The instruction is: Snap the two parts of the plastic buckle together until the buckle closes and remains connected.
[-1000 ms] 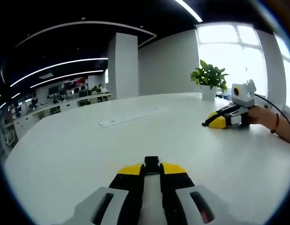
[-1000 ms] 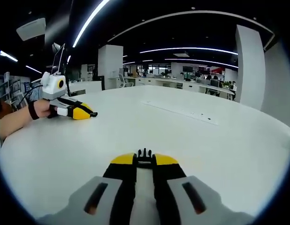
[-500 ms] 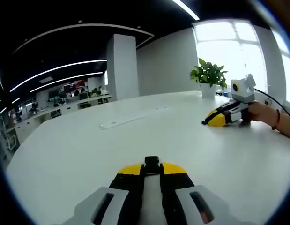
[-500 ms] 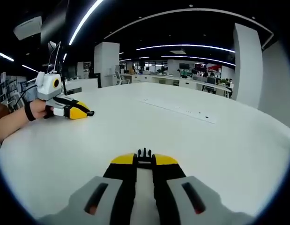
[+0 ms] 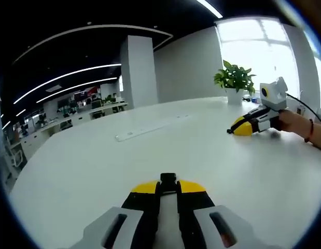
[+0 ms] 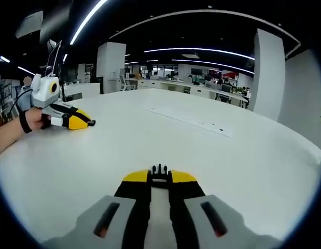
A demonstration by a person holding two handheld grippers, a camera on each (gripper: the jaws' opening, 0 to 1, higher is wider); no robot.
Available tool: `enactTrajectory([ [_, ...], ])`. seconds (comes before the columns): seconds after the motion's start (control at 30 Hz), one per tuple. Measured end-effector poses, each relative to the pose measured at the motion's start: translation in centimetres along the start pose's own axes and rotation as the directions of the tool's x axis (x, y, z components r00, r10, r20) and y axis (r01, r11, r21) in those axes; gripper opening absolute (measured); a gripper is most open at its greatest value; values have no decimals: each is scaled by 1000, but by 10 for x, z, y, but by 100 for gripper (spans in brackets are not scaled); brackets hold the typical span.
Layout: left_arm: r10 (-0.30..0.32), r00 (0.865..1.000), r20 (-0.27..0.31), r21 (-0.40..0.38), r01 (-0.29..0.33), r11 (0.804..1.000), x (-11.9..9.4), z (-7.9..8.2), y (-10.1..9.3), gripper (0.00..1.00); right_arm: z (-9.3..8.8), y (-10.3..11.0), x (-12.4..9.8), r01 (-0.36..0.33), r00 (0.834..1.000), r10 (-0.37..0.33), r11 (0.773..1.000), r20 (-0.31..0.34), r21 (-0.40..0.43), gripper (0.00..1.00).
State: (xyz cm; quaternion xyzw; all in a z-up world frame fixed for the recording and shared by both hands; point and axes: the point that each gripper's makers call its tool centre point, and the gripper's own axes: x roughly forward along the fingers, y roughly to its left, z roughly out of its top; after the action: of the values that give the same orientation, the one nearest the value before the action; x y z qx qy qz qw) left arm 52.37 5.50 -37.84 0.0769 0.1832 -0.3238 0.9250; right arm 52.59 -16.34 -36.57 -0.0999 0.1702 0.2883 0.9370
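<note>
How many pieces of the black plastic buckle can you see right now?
2. One buckle piece is pinched in the left gripper, showing at its fingers' tips. The other buckle piece is pinched in the right gripper, its prongs pointing forward. They are apart.

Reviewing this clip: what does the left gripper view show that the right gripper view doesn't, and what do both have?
Left gripper view: a potted plant by a bright window, and the slotted buckle half clamped in the left gripper. Right gripper view: the pronged buckle half clamped in the right gripper, and the open office with desks behind. Both share the white table, its long flat strip, and the other gripper far across it, so the halves are apart.
</note>
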Motion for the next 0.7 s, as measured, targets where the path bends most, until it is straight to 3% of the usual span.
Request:
enactTrajectory([
  [0.23,4,1000,-14,-19,-5,1000,-1,0,3,10,11,6,-3,-26,999,25,999,23,38,12],
  [0.7,3,1000,-31,-48,-5,999,-6,-2,-1,10,9,18,-7,-45,999,45,997,3,58,12],
])
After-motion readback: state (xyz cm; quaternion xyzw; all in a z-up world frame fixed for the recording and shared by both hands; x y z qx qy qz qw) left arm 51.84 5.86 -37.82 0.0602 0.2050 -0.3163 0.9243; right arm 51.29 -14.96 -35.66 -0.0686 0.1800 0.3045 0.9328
